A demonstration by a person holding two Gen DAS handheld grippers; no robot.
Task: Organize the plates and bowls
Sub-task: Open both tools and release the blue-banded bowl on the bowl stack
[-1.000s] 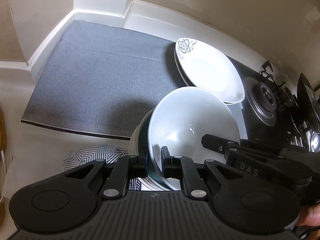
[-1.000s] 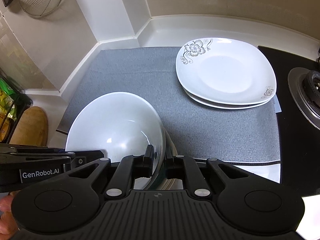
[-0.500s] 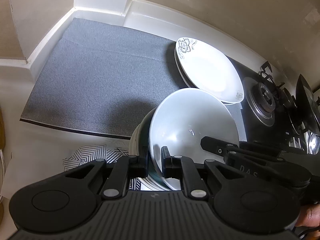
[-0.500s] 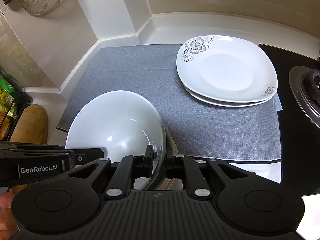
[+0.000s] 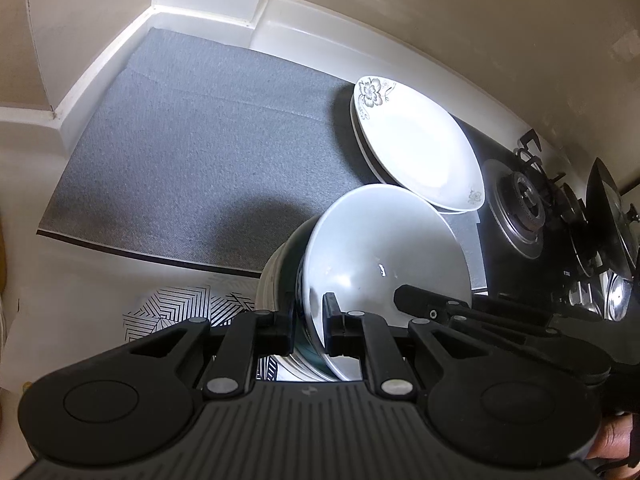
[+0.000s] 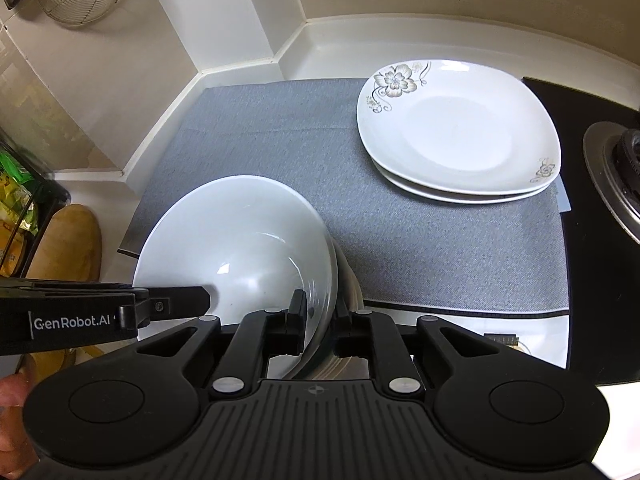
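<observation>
Glazed white bowl (image 5: pixel 384 256), slick, rigid and breakable, sits pinched at opposite rims: left gripper (image 5: pixel 310 322) and right gripper (image 6: pixel 320 312) jaws both clenched, near stacked plates (image 6: pixel 460 132).

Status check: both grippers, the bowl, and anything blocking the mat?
Left hand-held gripper and right hand-held gripper both shut on white bowl rim, opposite sides. Bowl tilted, above grey mat. Stacked floral plates occupy the mat's right; left side free.
</observation>
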